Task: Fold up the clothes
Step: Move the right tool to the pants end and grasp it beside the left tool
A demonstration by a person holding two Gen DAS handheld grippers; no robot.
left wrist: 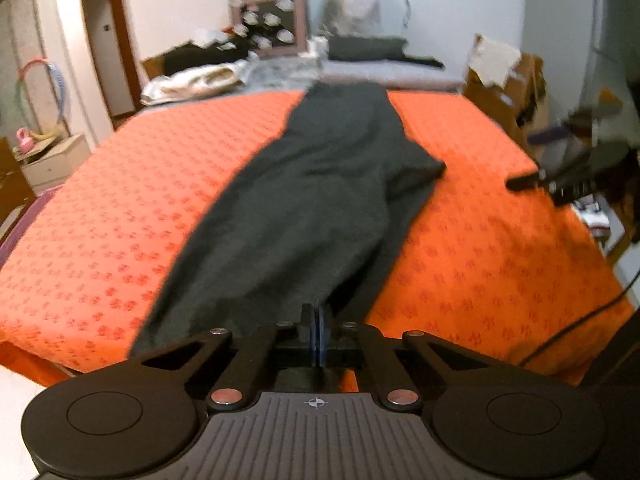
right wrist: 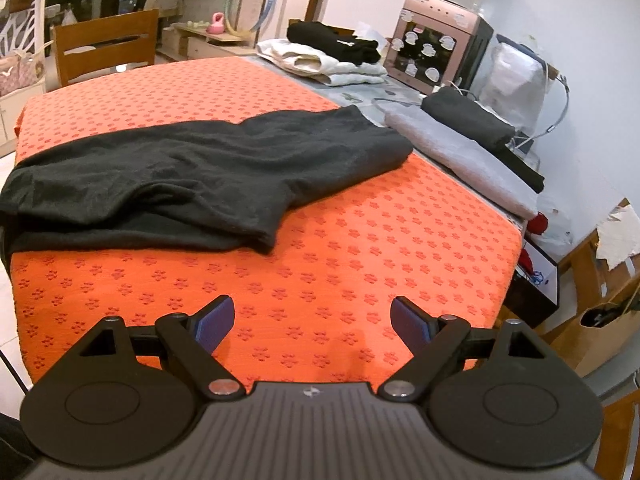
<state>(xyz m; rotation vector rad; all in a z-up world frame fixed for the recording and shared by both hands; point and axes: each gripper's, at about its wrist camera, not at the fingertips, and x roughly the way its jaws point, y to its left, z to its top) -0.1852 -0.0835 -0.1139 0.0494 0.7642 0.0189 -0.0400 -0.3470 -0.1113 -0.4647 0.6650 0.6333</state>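
Dark garment (right wrist: 192, 168): spread lengthwise across your orange bench (right wrist: 360, 240), near end bunched at the edge.

Left hand-held gripper (left wrist: 319, 332): jaws closed on the garment's near hem, cloth pinched between the pads.

Right hand-held gripper (right wrist: 314, 322): jaws wide apart, nothing between them, over bare orange cover beside the garment.

Beyond the garment's far end: grey folded cloth (right wrist: 460, 152) with a black folded piece (right wrist: 468, 120) on top; white folded stack (right wrist: 332, 64); pink cabinet (right wrist: 436, 44).

Past the garment's left side: wooden chair (right wrist: 108, 44).
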